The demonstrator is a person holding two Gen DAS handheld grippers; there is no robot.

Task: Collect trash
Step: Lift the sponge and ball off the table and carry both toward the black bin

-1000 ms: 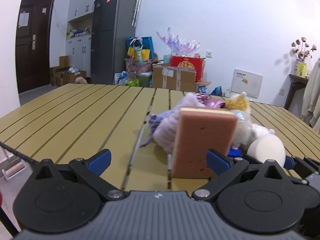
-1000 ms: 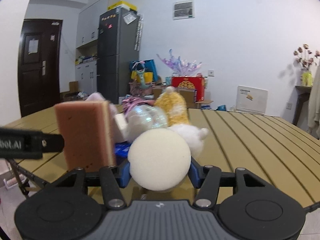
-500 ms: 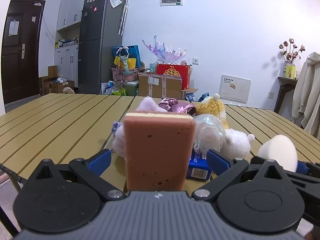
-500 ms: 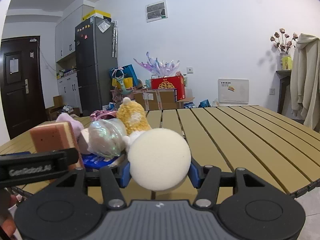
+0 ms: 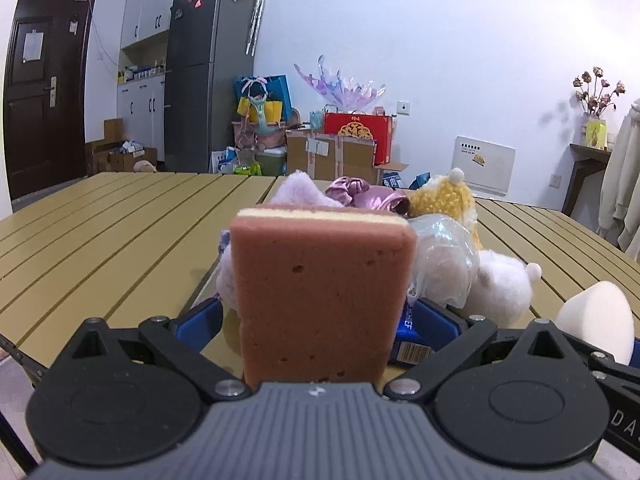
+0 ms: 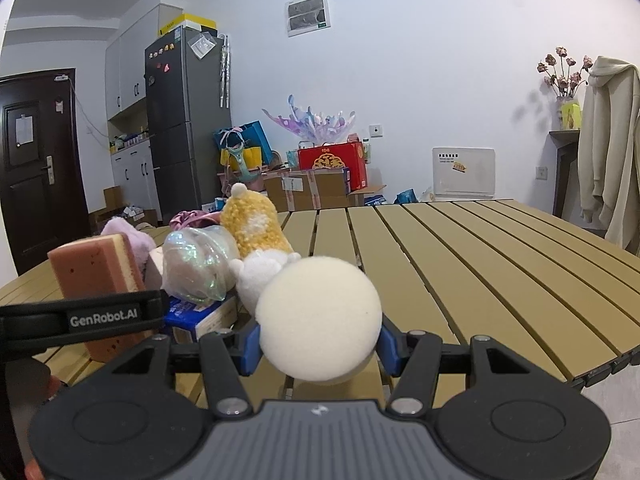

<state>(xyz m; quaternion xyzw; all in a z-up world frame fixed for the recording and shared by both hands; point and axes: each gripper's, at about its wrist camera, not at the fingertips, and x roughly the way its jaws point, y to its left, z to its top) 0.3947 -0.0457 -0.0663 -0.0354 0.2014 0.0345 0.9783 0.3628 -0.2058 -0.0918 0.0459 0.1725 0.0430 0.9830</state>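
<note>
A brown sponge [image 5: 320, 288] with a cream top layer stands on end on the yellow slatted table [image 5: 100, 240]. My left gripper [image 5: 318, 318] is open around it, a blue pad on each side and a thin gap at the left pad. In the right wrist view the same sponge [image 6: 96, 268] shows behind the left gripper's finger [image 6: 80, 318]. My right gripper [image 6: 319, 344] is shut on a round cream foam ball [image 6: 318, 320], which also appears at the right edge of the left wrist view as the ball [image 5: 596, 320].
Just behind the sponge lies a pile: lilac plush [image 5: 296, 190], pink scrunchie [image 5: 360, 194], yellow knitted toy [image 5: 440, 204], crumpled clear bag [image 5: 440, 264], white plush [image 5: 500, 288], blue packet [image 5: 412, 344]. The table's near edge [image 6: 600, 368] runs by the right gripper.
The left gripper swung right and closer, so the sponge went from its right finger to between both fingers. Its jaws kept their width. The right gripper shifted sideways and rolled, still holding the ball.
</note>
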